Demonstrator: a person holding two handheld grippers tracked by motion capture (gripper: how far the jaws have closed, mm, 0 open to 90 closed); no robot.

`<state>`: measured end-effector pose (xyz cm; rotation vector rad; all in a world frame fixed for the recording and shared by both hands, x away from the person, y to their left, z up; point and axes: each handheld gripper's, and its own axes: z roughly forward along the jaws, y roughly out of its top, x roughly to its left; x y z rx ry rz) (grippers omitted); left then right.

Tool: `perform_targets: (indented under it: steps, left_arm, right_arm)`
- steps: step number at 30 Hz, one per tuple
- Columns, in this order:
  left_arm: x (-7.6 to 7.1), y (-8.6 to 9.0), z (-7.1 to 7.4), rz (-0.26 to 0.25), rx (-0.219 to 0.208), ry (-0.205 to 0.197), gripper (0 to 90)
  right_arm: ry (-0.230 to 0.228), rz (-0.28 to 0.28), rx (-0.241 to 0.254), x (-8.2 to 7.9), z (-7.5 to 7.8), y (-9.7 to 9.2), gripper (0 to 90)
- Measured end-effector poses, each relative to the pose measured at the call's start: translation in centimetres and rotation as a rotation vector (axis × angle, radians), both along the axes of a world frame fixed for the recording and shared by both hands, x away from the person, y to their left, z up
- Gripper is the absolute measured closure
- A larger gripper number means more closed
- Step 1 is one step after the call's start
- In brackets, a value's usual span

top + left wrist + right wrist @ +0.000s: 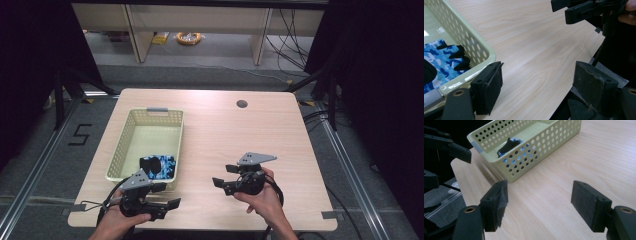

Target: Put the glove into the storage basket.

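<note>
A pale yellow perforated basket [125,135] stands on the left half of the wooden table [240,140]. At its near end lies a blue camouflage glove with black fingers [159,167]. My left gripper [169,196] is open at the table's front edge, just in front of the basket's near right corner [474,42], with the glove [439,60] behind that wall. My right gripper [224,175] is open over bare table to the right, its jaws pointing left toward the basket [544,142] and the glove [509,146]. Neither gripper holds anything.
A dark round cable hole [242,104] sits near the table's far edge. Beyond the table are floor, desk legs and a yellow cable coil [189,37]. Black curtains hang on both sides. The other gripper appears in each gripper view: right [584,10], left [451,147].
</note>
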<state>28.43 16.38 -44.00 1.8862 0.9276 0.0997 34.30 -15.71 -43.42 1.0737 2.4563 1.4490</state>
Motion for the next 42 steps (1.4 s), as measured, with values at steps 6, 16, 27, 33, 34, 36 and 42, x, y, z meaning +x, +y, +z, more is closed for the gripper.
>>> perform_targets:
  steps: [6,16,27,33,34,36,42]
  left_arm:
    - [-0.2,0.0,-0.7,-0.003,0.011,-0.006,23.2]
    - [-1.1,-0.3,-2.8,-0.034,0.048,-0.022,23.2]
    - [-1.6,0.2,-4.5,-0.031,0.106,-0.007,23.1]
    - [-1.8,0.6,-5.3,-0.036,0.138,-0.022,23.0]
    - [-1.8,0.6,-5.4,-0.038,0.137,-0.021,22.9]
    - [-1.9,0.7,-5.6,-0.037,0.144,-0.012,22.9]
    - [-2.0,0.8,-6.3,-0.029,0.159,-0.021,22.8]
  right_arm:
    - [0.008,0.006,-0.010,-0.5,-0.7,-0.1,28.4]
    - [-0.008,0.021,-0.014,-1.5,-2.0,-0.7,25.6]
    - [0.024,0.009,-0.016,-2.5,-3.3,-0.8,24.3]
    - [-0.001,0.018,-0.031,-3.1,-3.6,-1.2,23.5]
    - [-0.004,0.028,-0.028,-3.1,-3.8,-1.3,23.4]
    - [-0.010,0.008,-0.051,-3.4,-4.0,-1.4,22.9]
    - [-0.004,0.018,-0.071,-4.1,-4.6,-1.6,22.2]
